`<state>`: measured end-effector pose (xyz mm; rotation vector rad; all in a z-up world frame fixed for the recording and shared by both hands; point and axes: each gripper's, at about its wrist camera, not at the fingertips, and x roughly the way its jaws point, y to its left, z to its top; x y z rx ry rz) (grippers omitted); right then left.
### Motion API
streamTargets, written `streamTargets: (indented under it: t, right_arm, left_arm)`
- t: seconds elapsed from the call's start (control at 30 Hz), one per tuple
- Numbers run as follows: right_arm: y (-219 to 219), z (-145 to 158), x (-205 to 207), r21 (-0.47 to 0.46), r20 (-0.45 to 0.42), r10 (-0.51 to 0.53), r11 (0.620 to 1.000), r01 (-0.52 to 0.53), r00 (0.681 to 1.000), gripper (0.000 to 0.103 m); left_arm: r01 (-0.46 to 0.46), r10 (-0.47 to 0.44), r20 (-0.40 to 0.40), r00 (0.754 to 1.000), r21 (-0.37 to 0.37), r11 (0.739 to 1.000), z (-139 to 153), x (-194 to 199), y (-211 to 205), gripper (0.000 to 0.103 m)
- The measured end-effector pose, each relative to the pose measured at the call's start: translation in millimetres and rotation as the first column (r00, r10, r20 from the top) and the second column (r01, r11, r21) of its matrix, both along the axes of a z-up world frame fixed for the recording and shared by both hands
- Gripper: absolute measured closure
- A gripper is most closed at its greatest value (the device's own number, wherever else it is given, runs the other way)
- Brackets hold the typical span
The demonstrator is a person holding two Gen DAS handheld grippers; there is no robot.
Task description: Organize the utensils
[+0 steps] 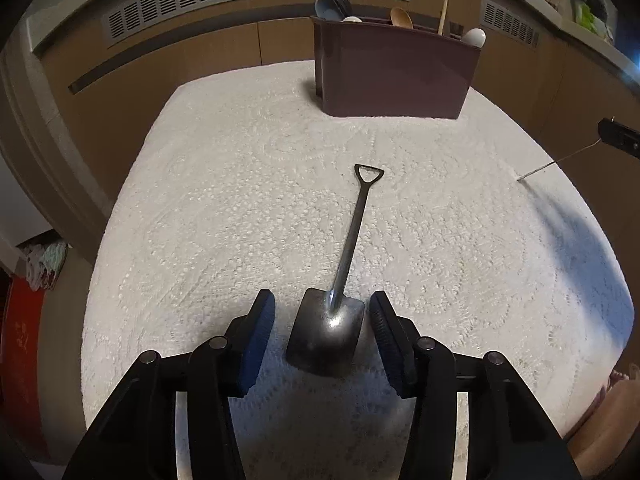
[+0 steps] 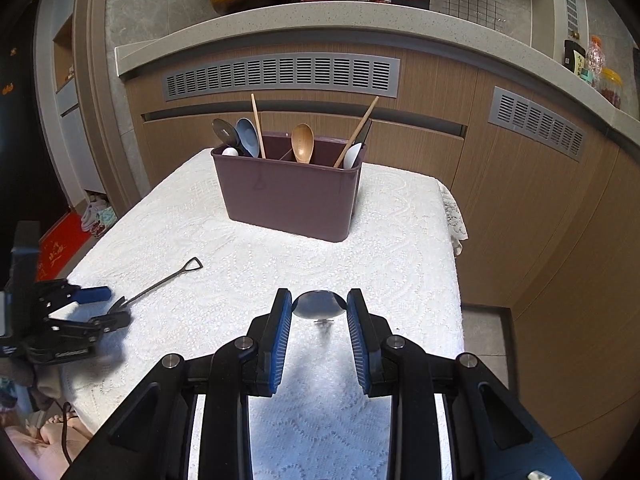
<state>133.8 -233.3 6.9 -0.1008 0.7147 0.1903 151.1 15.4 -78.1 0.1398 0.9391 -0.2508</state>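
A small dark metal spoon shaped like a shovel (image 1: 326,332) lies flat on the white lace-patterned cloth covering the table (image 1: 224,216), its blade nearest the left claw (image 1: 322,312) and its thin handle with a triangular loop pointing toward the far side. The left claw stands open, a blue-padded finger on either side of the blade with a gap each side; the pads do not press on it.

The right claw (image 2: 319,310) grips a shiny round-bowled metal spoon (image 2: 319,305) between its blue pads, held above the cloth near the table's right edge.

At the far end of the table stands a maroon plastic utensil holder (image 2: 288,196) with dividers. In it are a dark spoon, a blue-grey spoon, white spoons, a wooden spoon (image 2: 302,143) and wooden chopsticks (image 2: 258,126). Nothing lies between the shovel spoon and the holder; the cloth there is bare.

Behind the table runs a brown cabinet front with grey vent grilles (image 2: 280,74) under a pale countertop. The table's right edge drops to a grey floor.
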Motion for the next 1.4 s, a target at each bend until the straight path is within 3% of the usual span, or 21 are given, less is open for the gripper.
streamTargets:
  t: [0.03, 0.1, 0.23, 0.27, 0.3, 0.47, 0.63, 0.73, 0.87, 0.9, 1.1, 1.23, 1.27, 1.37, 1.4]
  right_arm:
    - [-0.3, 1.0, -0.5, 0.000, 0.001, 0.000, 1.000, 0.000, 1.000, 0.077]
    - [0.1, 2.9, -0.9, 0.006, 0.010, -0.004, 1.000, 0.004, 1.000, 0.077]
    - [-1.5, 15.0, -2.9, 0.021, 0.044, -0.016, 1.000, 0.015, 0.999, 0.077]
    - [-1.9, 18.6, -3.4, 0.024, 0.053, -0.020, 1.000, 0.019, 0.998, 0.077]
    - [-2.1, 22.5, -3.5, 0.025, 0.063, -0.023, 0.999, 0.021, 0.998, 0.077]
    - [-2.1, 39.9, -4.2, 0.026, 0.115, -0.029, 0.999, 0.026, 0.993, 0.077]
    - [1.3, 34.9, -0.4, 0.014, 0.096, -0.012, 1.000, 0.011, 0.995, 0.077]
    - [4.5, 28.7, -0.1, 0.003, 0.080, 0.001, 1.000, -0.001, 0.997, 0.077]
    - [8.6, 25.1, 1.9, -0.005, 0.070, 0.017, 1.000, -0.017, 0.997, 0.077]
    - [9.5, 24.6, 2.6, -0.007, 0.068, 0.017, 1.000, -0.017, 0.998, 0.077]
    - [11.4, 19.8, 1.9, -0.010, 0.061, 0.024, 1.000, -0.024, 0.998, 0.077]
    - [9.8, 15.8, 4.6, -0.013, 0.049, 0.024, 1.000, -0.023, 0.999, 0.077]
    - [9.0, 14.8, 5.8, -0.012, 0.046, 0.023, 1.000, -0.022, 0.999, 0.077]
    - [8.1, 11.5, 8.0, -0.003, 0.038, 0.024, 1.000, -0.024, 0.999, 0.077]
    - [8.1, 10.5, 7.6, 0.001, 0.035, 0.025, 1.000, -0.025, 0.999, 0.077]
  left_arm:
    - [0.016, -0.016, 0.001, 1.000, 0.002, 1.000, 1.6, -1.8, -2.3, 0.068]
    - [0.005, -0.005, 0.025, 1.000, 0.021, 1.000, 6.7, -5.7, -3.7, 0.069]
    - [-0.017, 0.022, 0.104, 0.994, -0.044, 0.999, 36.1, -14.9, 3.0, 0.070]
    - [-0.016, 0.024, 0.138, 0.990, -0.056, 0.998, 47.6, -18.1, 3.5, 0.079]
    - [-0.014, 0.024, 0.158, 0.987, -0.059, 0.998, 56.0, -18.4, 2.5, 0.097]
    - [-0.002, 0.016, 0.252, 0.968, -0.055, 0.998, 88.1, -13.3, -2.6, 0.097]
    - [-0.070, 0.085, 0.179, 0.980, -0.087, 0.994, 80.2, 3.6, 25.7, 0.095]
    - [-0.049, 0.058, 0.091, 0.994, -0.092, 0.994, 62.4, 11.2, 35.0, 0.090]
    - [0.087, -0.088, -0.015, 0.996, -0.057, 0.995, 42.2, 31.9, 14.0, 0.060]
    - [0.104, -0.105, -0.019, 0.994, -0.033, 0.994, 40.4, 36.7, 7.3, 0.057]
    - [0.194, -0.183, -0.116, 0.976, 0.096, 0.976, 21.6, 88.1, -22.7, 0.057]
    - [0.209, -0.186, -0.204, 0.961, 0.099, 0.973, 5.1, 110.5, -28.9, 0.055]
    - [0.196, -0.175, -0.210, 0.962, 0.082, 0.977, 5.4, 114.9, -28.0, 0.058]
    - [0.138, -0.128, -0.189, 0.974, 0.041, 0.990, 5.3, 115.8, -23.7, 0.078]
    - [0.126, -0.117, -0.169, 0.979, 0.043, 0.991, 5.9, 111.7, -22.8, 0.079]
